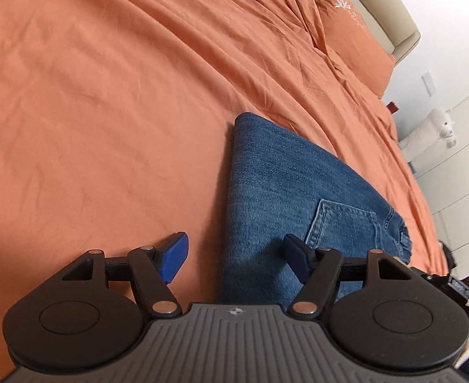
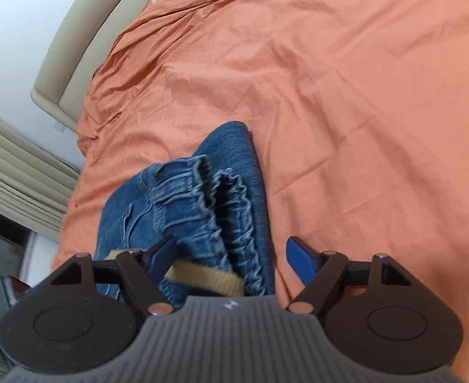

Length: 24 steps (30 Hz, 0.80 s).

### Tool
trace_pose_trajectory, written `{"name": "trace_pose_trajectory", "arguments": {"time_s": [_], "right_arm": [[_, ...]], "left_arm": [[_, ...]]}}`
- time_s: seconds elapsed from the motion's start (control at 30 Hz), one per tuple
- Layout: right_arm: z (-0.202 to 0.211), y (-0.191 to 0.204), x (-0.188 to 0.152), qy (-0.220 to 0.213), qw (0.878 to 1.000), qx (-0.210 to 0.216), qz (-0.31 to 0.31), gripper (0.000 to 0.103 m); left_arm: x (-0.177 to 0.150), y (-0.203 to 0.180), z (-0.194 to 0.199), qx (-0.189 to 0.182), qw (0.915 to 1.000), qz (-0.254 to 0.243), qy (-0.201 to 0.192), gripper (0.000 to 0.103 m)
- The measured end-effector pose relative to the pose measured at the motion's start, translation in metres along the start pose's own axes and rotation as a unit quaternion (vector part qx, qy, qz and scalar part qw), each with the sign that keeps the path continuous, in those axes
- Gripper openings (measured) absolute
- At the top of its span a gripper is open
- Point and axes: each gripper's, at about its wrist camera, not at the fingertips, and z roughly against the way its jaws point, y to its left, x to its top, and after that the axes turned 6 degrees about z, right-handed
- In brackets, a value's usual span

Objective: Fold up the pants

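While folded blue pants (image 1: 276,185) lie mid-frame on orange bed (image 1: 106,95), left gripper (image 1: 236,255) jaws wide, empty, right gripper (image 2: 231,255) jaws wide over elastic waistband (image 2: 228,198), gripping nothing

Left gripper (image 1: 234,257) hangs over the bed with its jaws spread wide — nothing clamped between the blue pads (image 1: 174,260). One pad sits over the orange sheet (image 1: 106,95), the other over the folded jeans (image 1: 282,191), whose near edge runs between them. Back pocket (image 1: 343,223) faces up, gathered waistband off to the right. Far back — an orange pillow (image 1: 352,41) against a beige headboard (image 1: 394,9), and a white plush toy (image 1: 435,134) by the wall.
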Motion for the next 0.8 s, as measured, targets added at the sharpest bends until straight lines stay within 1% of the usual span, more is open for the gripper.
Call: {"name": "trace_pose_trajectory", "arguments": {"time_s": [0.1,0.23,0.3,0.37,0.4,0.47,0.53,0.57,0.6,0.63,0.67,0.8], "right_arm": [[-0.010,-0.010,0.003,0.001,0.999,0.031,-0.020,0.072],[-0.024,-0.016,0.005,0.009,0.998,0.062,-0.026,0.060],[-0.030,-0.019,0.006,0.010,0.997,0.073,-0.032,0.058],[-0.032,-0.022,0.007,0.011,0.996,0.082,-0.037,0.052],[-0.032,-0.022,0.007,0.012,0.996,0.083,-0.037,0.050],[-0.030,-0.018,0.006,0.008,0.997,0.079,-0.024,0.042],[-0.028,-0.011,0.005,0.002,0.998,0.070,-0.006,0.037],[-0.026,-0.007,0.005,-0.002,0.998,0.065,0.003,0.034],[-0.023,-0.004,0.005,-0.005,0.998,0.060,0.012,0.032],[-0.022,0.000,0.006,-0.007,0.998,0.055,0.021,0.027],[-0.020,0.004,0.007,-0.009,0.998,0.053,0.027,0.025],[-0.008,0.025,0.010,-0.017,0.998,0.033,0.058,0.022]], "left_arm": [[0.005,0.006,-0.006,-0.024,0.9997,0.001,0.011,0.079],[0.006,0.006,-0.014,-0.037,0.9992,0.003,0.015,0.077],[0.006,0.004,-0.018,-0.037,0.9991,-0.004,0.018,0.075],[0.006,0.000,-0.020,-0.041,0.9988,-0.012,0.024,0.058],[0.007,-0.001,-0.021,-0.045,0.9985,-0.009,0.031,0.044],[0.008,-0.007,-0.022,-0.039,0.9985,-0.011,0.036,0.040],[0.006,-0.013,-0.020,-0.031,0.9988,-0.022,0.031,0.028],[0.006,-0.015,-0.019,-0.027,0.9989,-0.023,0.029,0.025],[0.006,-0.018,-0.018,-0.023,0.9990,-0.026,0.027,0.019],[0.007,-0.022,-0.017,-0.017,0.9990,-0.032,0.024,0.015],[0.007,-0.027,-0.014,-0.009,0.9989,-0.040,0.021,0.014],[0.004,-0.042,-0.006,0.017,0.9978,-0.063,0.009,0.011]]}}
